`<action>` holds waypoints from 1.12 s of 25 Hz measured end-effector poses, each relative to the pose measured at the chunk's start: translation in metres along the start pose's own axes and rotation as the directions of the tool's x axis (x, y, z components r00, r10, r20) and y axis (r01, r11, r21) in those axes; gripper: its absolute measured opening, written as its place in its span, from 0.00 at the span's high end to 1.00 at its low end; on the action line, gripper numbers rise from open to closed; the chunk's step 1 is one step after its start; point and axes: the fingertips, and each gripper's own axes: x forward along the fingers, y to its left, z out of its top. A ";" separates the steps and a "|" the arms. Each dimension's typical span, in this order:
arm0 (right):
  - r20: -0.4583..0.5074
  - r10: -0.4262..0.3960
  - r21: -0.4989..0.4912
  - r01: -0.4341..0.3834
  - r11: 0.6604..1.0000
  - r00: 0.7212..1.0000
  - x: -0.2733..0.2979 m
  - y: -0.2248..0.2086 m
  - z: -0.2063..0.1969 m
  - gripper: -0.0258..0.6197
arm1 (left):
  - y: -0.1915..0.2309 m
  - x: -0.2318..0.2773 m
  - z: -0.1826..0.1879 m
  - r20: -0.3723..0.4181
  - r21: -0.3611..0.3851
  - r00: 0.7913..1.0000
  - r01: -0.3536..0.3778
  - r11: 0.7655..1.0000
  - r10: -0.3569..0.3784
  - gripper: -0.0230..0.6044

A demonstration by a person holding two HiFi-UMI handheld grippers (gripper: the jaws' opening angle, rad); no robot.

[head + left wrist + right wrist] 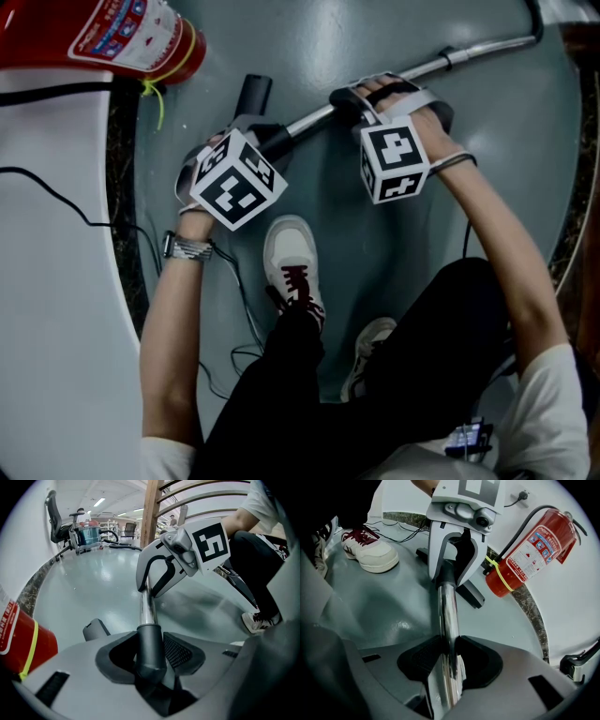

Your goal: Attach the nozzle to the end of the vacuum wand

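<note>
Left gripper view shows the nozzle (150,653) as a dark plastic sleeve that sits on the end of the chrome wand (147,606). From here I cannot tell whether it is pushed fully home. The left gripper (262,134) has its jaws clamped on this sleeve. The right gripper (364,99) is closed on the bare tube a little further along, near the joint.

I judge the wand to be stiff and rather light. It is long, so its far end will lever against the grip. Its polished surface looks slippery, and the pads could slide on it during a push. The plastic sleeve looks hard and matt and should give better hold. It seems best to hold both parts close to the joint, as now, and to press straight along the tube.

A dark piece (253,94) lies on the floor (375,244) just beside the left gripper. I cannot tell whether it belongs to the nozzle. A shoe (291,253) is near, and an extinguisher (525,555) stands by the wall.
</note>
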 end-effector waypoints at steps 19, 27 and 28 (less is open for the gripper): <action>0.027 -0.012 0.014 0.012 1.000 1.000 0.001 -0.004 0.010 0.72 | 0.006 0.001 0.004 0.015 -0.006 0.999 -0.036 0.999 0.036 0.68; 0.070 -0.007 0.141 -0.003 0.990 0.997 0.002 -0.005 0.010 0.70 | 0.008 0.001 0.005 0.046 -0.027 0.997 -0.062 0.998 0.063 0.67; 0.082 -0.009 0.162 -0.005 0.987 0.997 0.001 -0.006 0.011 0.70 | 0.008 -0.002 0.006 0.051 -0.040 0.997 -0.061 0.997 0.063 0.67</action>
